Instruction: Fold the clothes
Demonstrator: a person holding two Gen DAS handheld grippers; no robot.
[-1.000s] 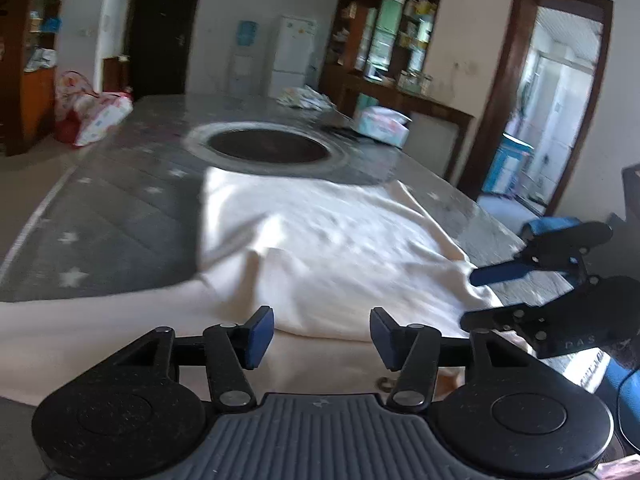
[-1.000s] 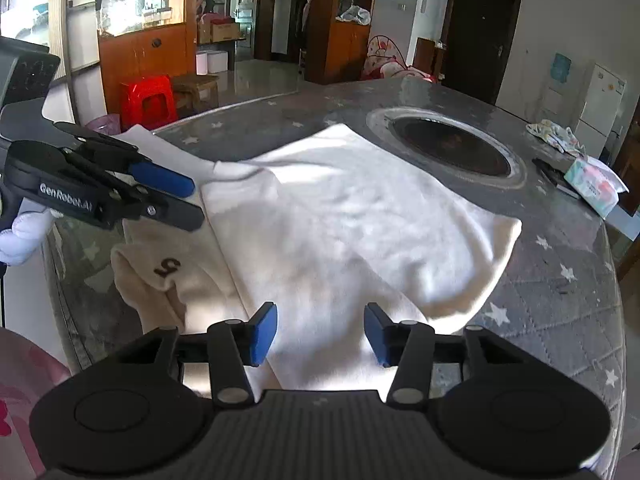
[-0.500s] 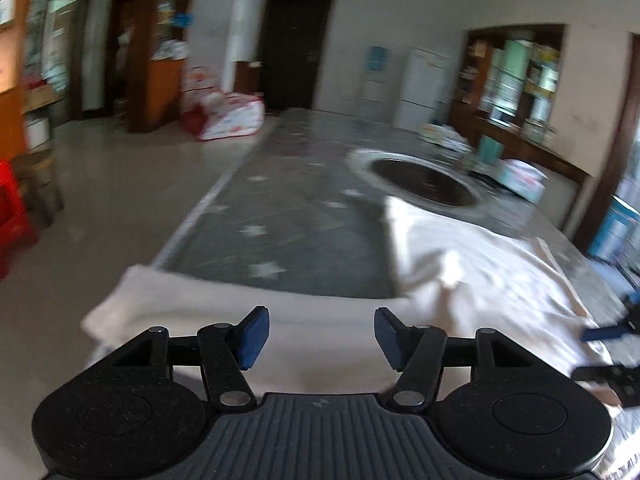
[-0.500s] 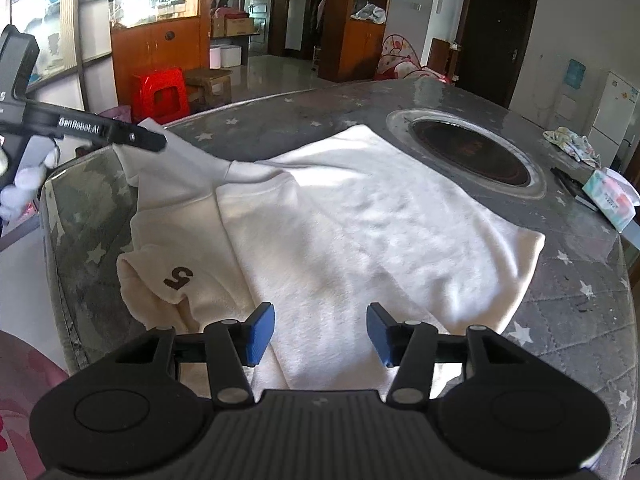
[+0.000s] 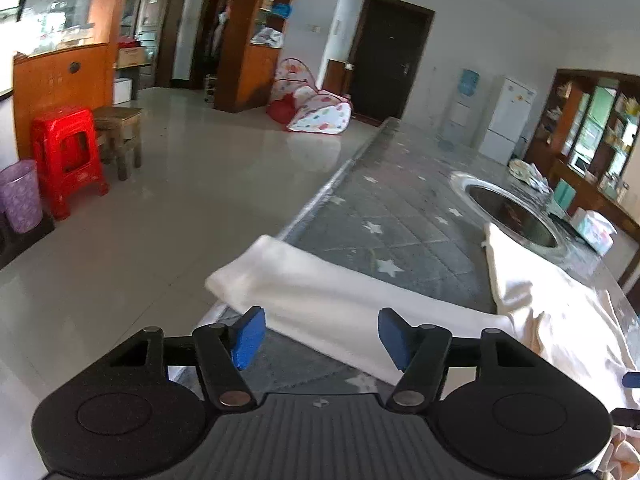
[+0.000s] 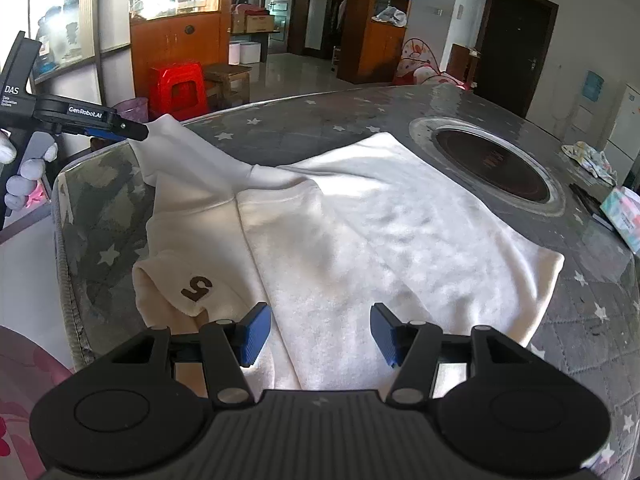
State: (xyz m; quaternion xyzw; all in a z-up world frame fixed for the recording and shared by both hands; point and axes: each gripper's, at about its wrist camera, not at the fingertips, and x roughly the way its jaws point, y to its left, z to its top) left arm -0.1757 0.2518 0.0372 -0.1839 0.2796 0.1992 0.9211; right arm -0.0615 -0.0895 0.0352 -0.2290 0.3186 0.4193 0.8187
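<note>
Surface (image 6: 360,132): the grey star-print surface is carrying everything, its round dark inset (image 6: 492,164) lying well beyond the right jaws.
Garment (image 6: 380,232): a cream top is lying spread and partly doubled over just ahead of the right jaws, hem corner off to their right, near the surface edge.
Long sleeve (image 5: 320,300): it is stretching out straight ahead of the left jaws, its cuff overhanging the surface edge above the floor.
Numbered sleeve (image 6: 188,284): it is bunching up with a brown "5" showing, just left of the right jaws.
Left gripper (image 5: 318,338): its jaws are standing apart, holding nothing, hovering right over the long sleeve.
Right gripper (image 6: 316,334): its jaws are also gaping wide and empty above the garment's near edge.
Risk: I judge the overhanging cuff could be dragging the sleeve off the surface, and a shallow pinch could be catching one layer only, skewing the fold.
Change: a second ago the left gripper was facing the garment's body beside the right gripper; it has swung out leftward to the sleeve. The right gripper has barely shifted.
</note>
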